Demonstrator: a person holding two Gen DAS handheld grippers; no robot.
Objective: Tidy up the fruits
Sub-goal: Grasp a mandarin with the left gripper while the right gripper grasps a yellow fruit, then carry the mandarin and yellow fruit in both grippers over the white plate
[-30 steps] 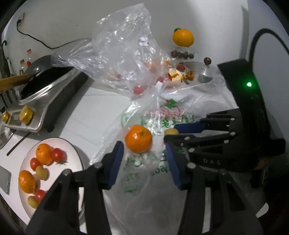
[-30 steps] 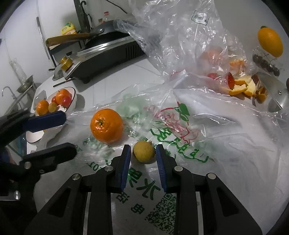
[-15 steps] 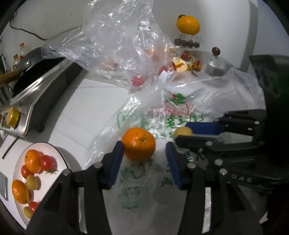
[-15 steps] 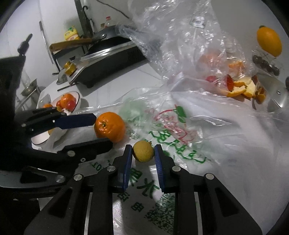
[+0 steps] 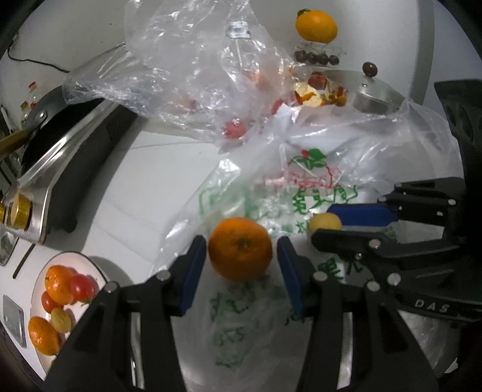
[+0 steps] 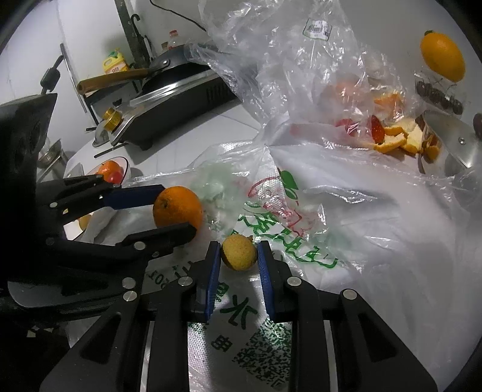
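An orange mandarin (image 5: 240, 249) lies on a flat printed plastic bag (image 5: 301, 187). My left gripper (image 5: 241, 256) is open, its blue pads on either side of the mandarin with small gaps. A small yellow fruit (image 6: 239, 252) lies on the same bag. My right gripper (image 6: 238, 256) has closed around it, pads touching or nearly touching its sides. The mandarin (image 6: 177, 208) and the left gripper (image 6: 168, 211) also show in the right wrist view. A white plate (image 5: 87, 259) at the lower left holds mandarins, tomatoes and small yellow fruits.
A crumpled clear bag (image 5: 195, 75) with fruit inside stands behind. A stove with a pan (image 5: 60, 144) is at the left. Orange peel (image 6: 394, 135), a metal pot lid (image 5: 373, 93) and an orange on a stand (image 5: 316, 25) are at the back right.
My left gripper has moved forward so the mandarin now sits between its pads. My right gripper has stayed around the yellow fruit.
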